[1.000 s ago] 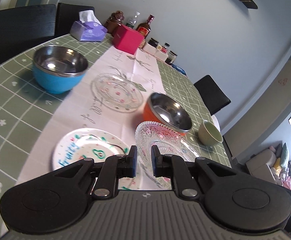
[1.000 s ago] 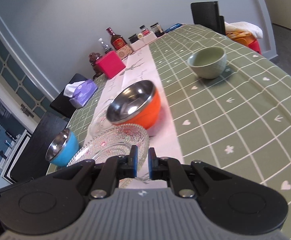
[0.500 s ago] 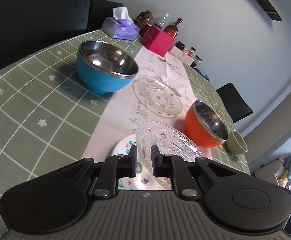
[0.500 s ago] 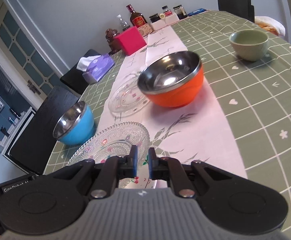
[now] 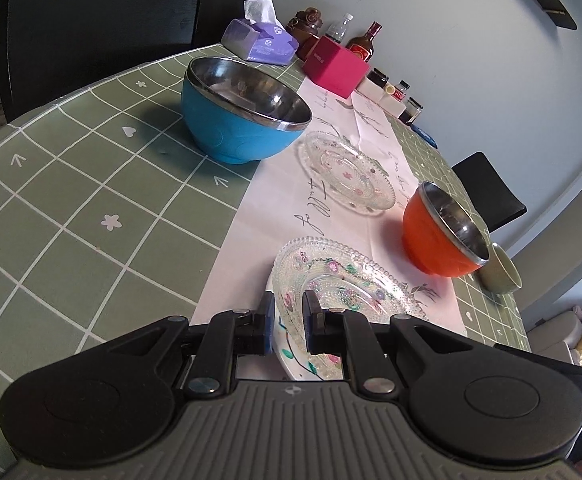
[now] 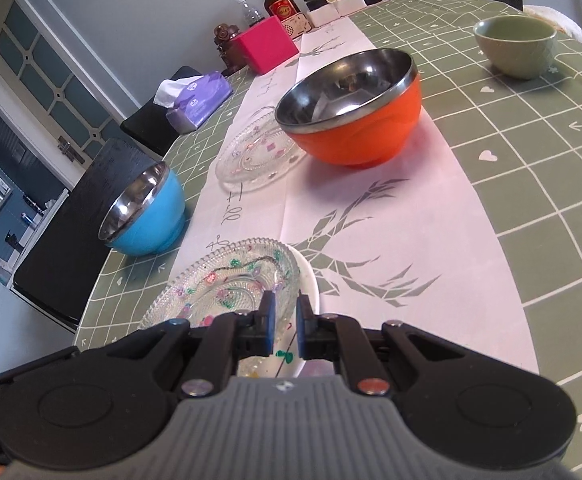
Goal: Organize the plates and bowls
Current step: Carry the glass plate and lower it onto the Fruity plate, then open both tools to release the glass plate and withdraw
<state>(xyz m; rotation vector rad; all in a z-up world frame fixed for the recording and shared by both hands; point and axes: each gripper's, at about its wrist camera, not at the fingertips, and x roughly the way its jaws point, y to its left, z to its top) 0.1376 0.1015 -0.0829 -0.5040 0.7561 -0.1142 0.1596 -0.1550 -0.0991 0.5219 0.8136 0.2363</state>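
Task state, judged from the layout: stacking of plates begun, bowls not yet gathered.

- Blue bowl (image 5: 243, 120): alone on the green tablecloth (image 5: 71, 200), left of the runner. Not nested.
- Small glass plate (image 5: 345, 174): flat on the white runner (image 5: 267, 216), just beside the blue bowl. Not stacked.
- Beaded glass plate (image 5: 343, 280): held by both grippers at opposite rims, sitting over the white painted plate (image 5: 291, 356). Whether it rests fully on that plate or hangs just above it cannot be told.
- Orange bowl (image 5: 439, 236): on the runner's right edge, apart from the plates. Not nested.
- Green cup-bowl (image 5: 501, 272): just beyond the orange bowl, on the tablecloth. Untouched.

Left to do, by this reading: release the beaded plate, add the small glass plate, collect three bowls.

Pose:
- Left gripper (image 5: 287, 320): low over the table, pointing along the runner, fingers nearly together, pinching the beaded plate's near rim.
- Right gripper (image 6: 285, 320): low, angled toward the table's far end, fingers close, pinching the rim on its side.
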